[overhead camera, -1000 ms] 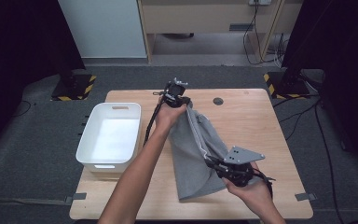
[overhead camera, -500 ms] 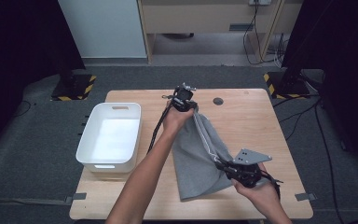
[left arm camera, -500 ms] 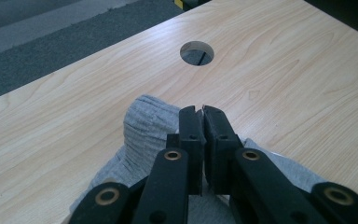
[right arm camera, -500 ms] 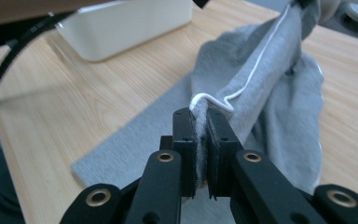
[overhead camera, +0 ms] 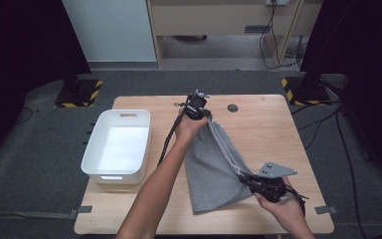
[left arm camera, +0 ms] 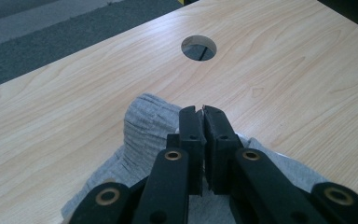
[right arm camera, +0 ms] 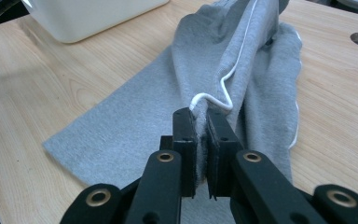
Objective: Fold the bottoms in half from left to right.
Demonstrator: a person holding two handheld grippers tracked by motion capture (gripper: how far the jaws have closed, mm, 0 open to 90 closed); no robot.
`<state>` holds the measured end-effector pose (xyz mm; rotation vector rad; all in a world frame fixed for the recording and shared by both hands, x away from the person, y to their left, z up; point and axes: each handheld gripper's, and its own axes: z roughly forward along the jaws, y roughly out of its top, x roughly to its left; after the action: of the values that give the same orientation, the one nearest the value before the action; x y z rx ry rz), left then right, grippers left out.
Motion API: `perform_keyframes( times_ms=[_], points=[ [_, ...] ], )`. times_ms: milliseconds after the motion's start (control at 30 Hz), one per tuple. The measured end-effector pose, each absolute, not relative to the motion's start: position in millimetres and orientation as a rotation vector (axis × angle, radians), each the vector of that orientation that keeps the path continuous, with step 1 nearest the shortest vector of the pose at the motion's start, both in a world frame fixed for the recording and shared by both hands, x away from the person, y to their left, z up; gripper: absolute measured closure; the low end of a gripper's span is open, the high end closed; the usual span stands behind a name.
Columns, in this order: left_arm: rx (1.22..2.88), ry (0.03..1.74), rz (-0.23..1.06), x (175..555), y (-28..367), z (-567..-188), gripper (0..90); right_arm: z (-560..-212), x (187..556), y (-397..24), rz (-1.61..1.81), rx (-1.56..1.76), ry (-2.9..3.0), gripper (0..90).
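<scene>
Grey garment (overhead camera: 214,169) stretched diagonally, far-centre to near-right; both tools (overhead camera: 197,108) (overhead camera: 248,180) apparently pinching its ends.

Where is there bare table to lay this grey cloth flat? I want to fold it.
Bare wood lies between the table's right edge and the grey cloth, and along the far edge around the round hole. The left is crowded by the white bin.

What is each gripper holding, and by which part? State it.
Both hold the grey cloth. The left gripper is shut on its far, bunched end; the right gripper is shut on the near edge, by the white cord.
</scene>
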<state>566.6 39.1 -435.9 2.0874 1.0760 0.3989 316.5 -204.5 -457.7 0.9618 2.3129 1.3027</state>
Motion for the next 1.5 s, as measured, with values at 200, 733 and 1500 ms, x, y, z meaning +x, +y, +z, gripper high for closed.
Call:
perform_keyframes(
  times_ms=[200,733,1500],
  points=[
    [2.083,1.076,0.403,567.3,38.5,-438.6,86.6,-457.7,315.2,-208.2,1.296,0.959,2.308,84.6],
    [2.082,1.056,0.420,563.8,36.0,-435.3,86.6,-456.6,314.6,-219.8,1.311,1.000,2.272,84.2],
    [2.068,1.074,0.364,569.8,23.2,-461.8,86.0,-484.4,322.2,-231.4,1.152,1.018,2.289,83.2]
  ],
)
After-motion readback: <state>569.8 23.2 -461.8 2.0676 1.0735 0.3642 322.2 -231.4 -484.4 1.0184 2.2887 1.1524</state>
